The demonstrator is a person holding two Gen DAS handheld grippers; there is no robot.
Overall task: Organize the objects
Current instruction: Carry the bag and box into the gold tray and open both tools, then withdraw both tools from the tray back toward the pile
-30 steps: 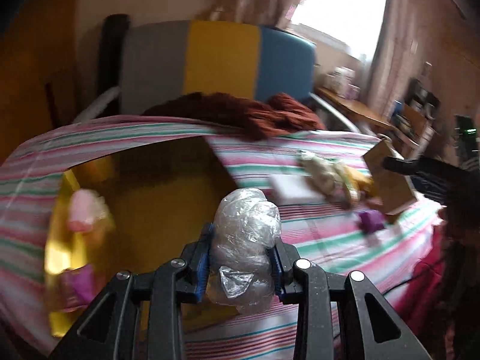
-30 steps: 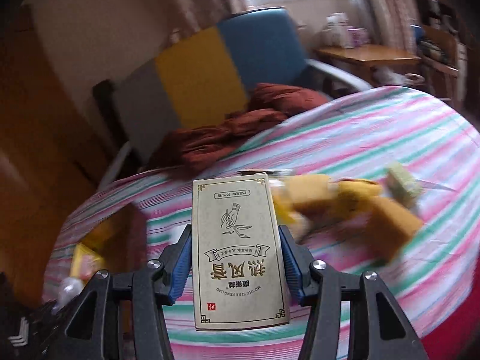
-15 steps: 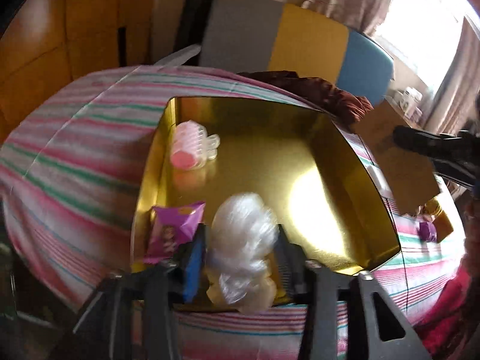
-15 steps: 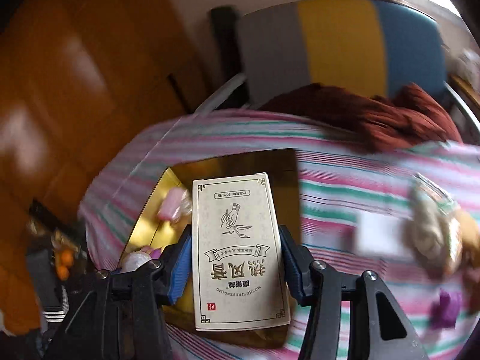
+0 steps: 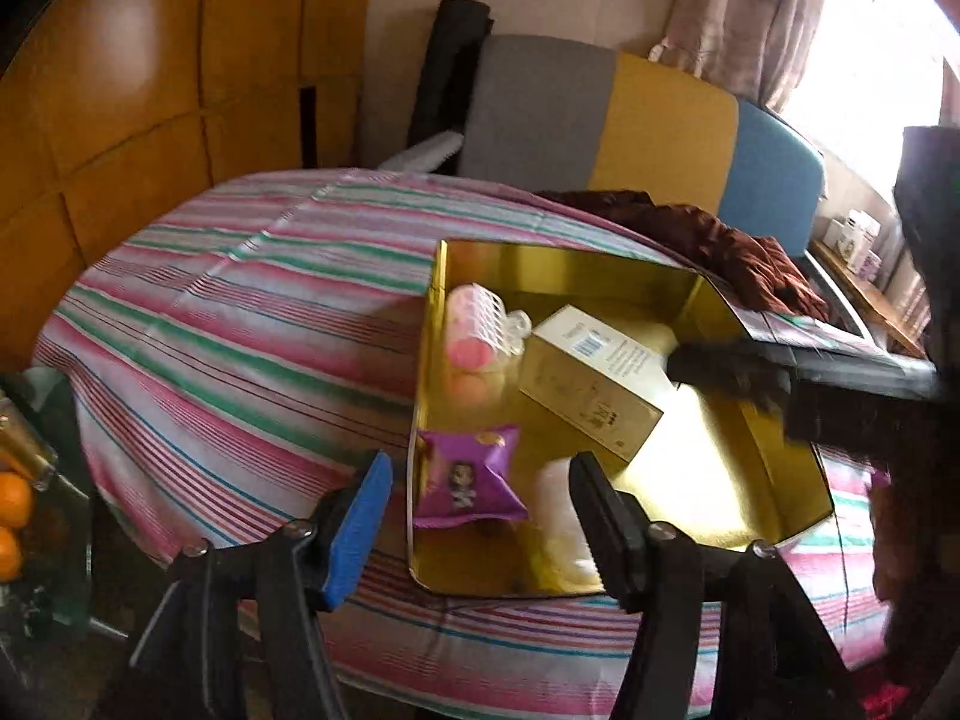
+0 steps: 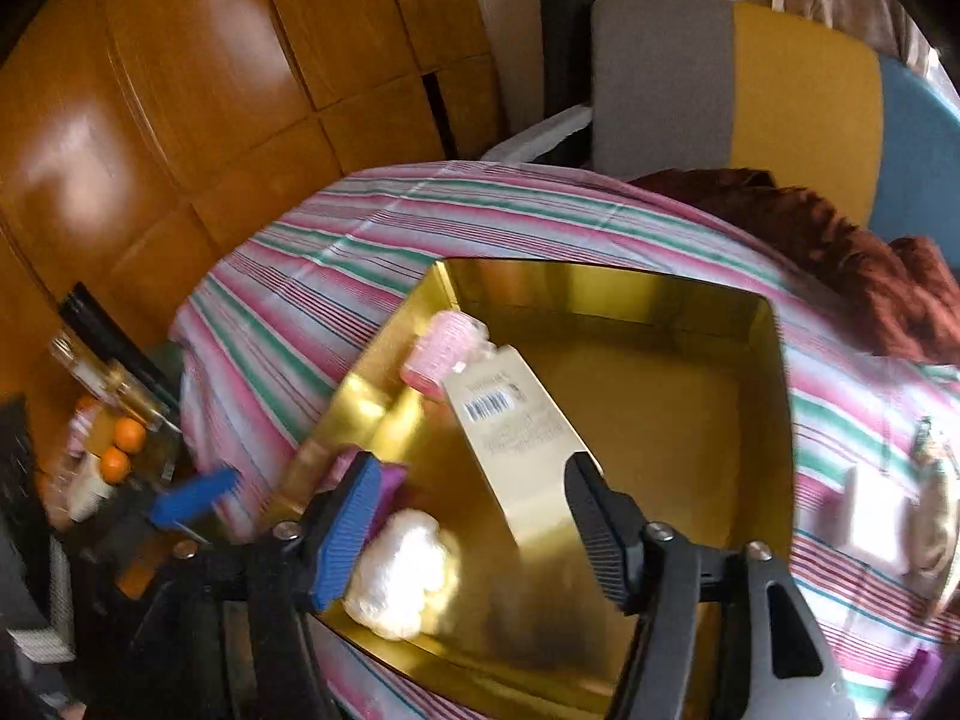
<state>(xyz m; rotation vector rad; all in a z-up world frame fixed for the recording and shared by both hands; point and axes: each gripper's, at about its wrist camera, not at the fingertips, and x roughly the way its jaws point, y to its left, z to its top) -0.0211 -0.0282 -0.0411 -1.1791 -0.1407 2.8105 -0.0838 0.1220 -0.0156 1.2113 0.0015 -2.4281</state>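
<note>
A: Left wrist view: the left gripper (image 5: 480, 516) has just been opening, and its jaws stand apart with nothing pressed between the pads. Beyond them, inside the shallow square gold tray (image 5: 427, 360), lie the purple foil snack packet (image 5: 465, 480) and the crumpled ball of clear plastic film (image 5: 555, 498), the ball half hidden behind the black finger (image 5: 600, 516).

B: And the box?

A: The pale gold rectangular carton with a barcode label (image 5: 585, 381) lies inside the tray, tilted, near the pink ribbed plastic roller (image 5: 477, 327) at the tray's far left. The right gripper (image 5: 720, 369) reaches in from the right; its dark fingertip sits at the carton's end, though I cannot tell whether it touches.

B: What does the right wrist view give?

A: The right gripper (image 6: 474, 516) has also just been opening. Its blue-padded finger (image 6: 348, 534) and black finger (image 6: 591, 516) stand clear of the carton (image 6: 516, 432), which lies beyond them on the tray (image 6: 774, 396), its far end against the roller (image 6: 444, 348). The plastic ball (image 6: 402, 576) rests in the near corner, the purple packet (image 6: 393, 483) just past the blue pad. The left gripper (image 6: 192, 498) shows at the left edge.

B: The surroundings?

A: A striped pink, green and white tablecloth (image 5: 240, 324) under the tray, a dark red cloth (image 6: 840, 240) at the table's far side, and a grey, yellow and blue chair (image 5: 630, 120) behind.
</note>
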